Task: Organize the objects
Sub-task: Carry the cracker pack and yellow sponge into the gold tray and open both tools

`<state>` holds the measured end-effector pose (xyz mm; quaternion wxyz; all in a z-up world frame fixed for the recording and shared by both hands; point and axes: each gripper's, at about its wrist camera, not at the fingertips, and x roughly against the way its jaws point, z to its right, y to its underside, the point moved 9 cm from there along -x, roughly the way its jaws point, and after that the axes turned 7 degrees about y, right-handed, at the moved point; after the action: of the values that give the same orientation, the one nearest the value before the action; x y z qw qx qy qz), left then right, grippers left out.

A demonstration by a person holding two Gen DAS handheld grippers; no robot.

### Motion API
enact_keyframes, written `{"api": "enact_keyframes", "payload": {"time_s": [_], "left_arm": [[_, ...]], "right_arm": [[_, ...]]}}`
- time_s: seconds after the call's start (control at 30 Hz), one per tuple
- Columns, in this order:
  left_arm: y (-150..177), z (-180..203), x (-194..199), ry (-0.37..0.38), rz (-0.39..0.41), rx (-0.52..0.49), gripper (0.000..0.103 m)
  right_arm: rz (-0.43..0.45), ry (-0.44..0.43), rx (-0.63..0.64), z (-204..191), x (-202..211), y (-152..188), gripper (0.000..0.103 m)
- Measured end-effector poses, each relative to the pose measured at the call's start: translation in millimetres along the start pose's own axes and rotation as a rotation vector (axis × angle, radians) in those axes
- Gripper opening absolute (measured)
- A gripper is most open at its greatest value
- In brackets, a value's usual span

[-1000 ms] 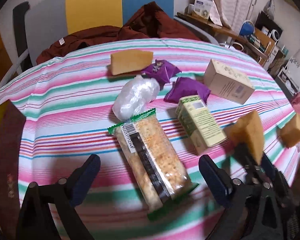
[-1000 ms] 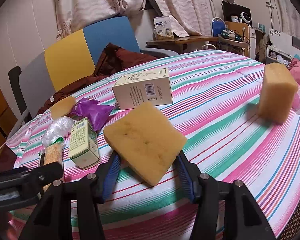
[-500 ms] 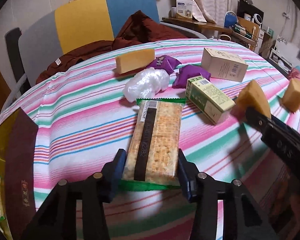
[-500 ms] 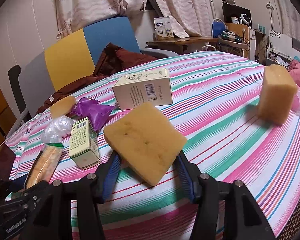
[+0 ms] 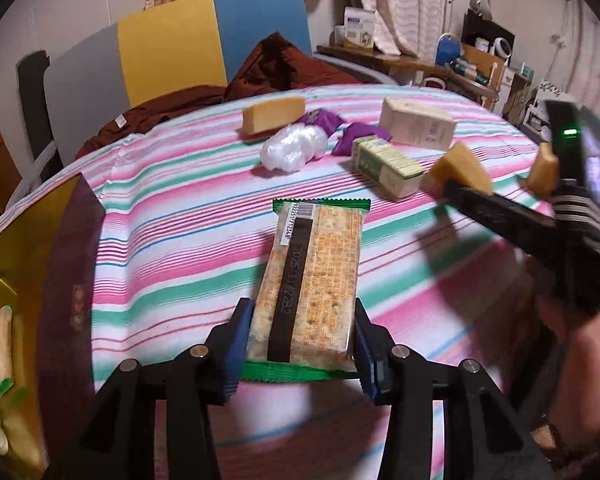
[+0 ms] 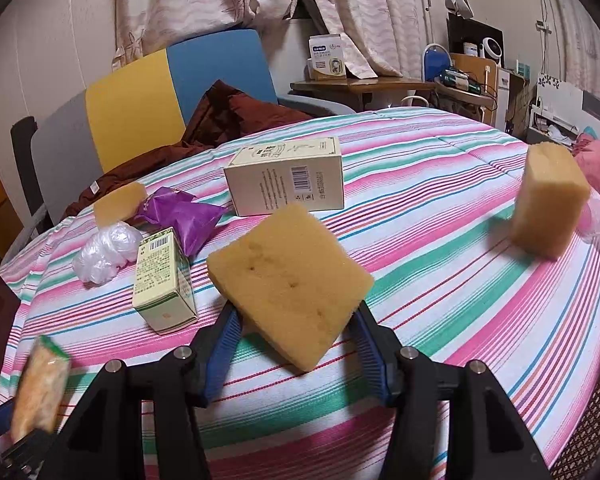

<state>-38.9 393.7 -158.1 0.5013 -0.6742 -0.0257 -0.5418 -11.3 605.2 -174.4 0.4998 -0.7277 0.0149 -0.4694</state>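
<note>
Three sponges (image 6: 290,276) (image 6: 548,200) (image 6: 120,203), two boxes (image 6: 288,182) (image 6: 162,280), two purple packets (image 5: 362,136) (image 5: 322,118), one cracker pack (image 5: 312,284), one plastic wad (image 5: 294,148).

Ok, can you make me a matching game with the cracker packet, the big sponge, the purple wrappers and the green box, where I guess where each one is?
Things:
1. cracker packet
2. big sponge
3. purple wrappers
4. green box

Places:
A. lying on the striped cloth just in front of the cream box
B. held in the left tool
C. lying beside the clear plastic bag
D. held in the right tool

Pairs: 1-B, 2-D, 3-A, 4-C
</note>
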Motion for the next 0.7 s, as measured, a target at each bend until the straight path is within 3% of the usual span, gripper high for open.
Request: {"api": "enact_keyframes", "payload": {"time_s": [0.3,0.7], "left_arm": [[-1,-2,60,0.024,0.099,-0.012,0.047],[21,-72,115,-0.044,0.163,0.113,0.047]], "right_arm": [[0.035,0.063,0.047,-3,6,0,0.055],[0.139,0.101,0.191,-25,26,2,0.055]]}}
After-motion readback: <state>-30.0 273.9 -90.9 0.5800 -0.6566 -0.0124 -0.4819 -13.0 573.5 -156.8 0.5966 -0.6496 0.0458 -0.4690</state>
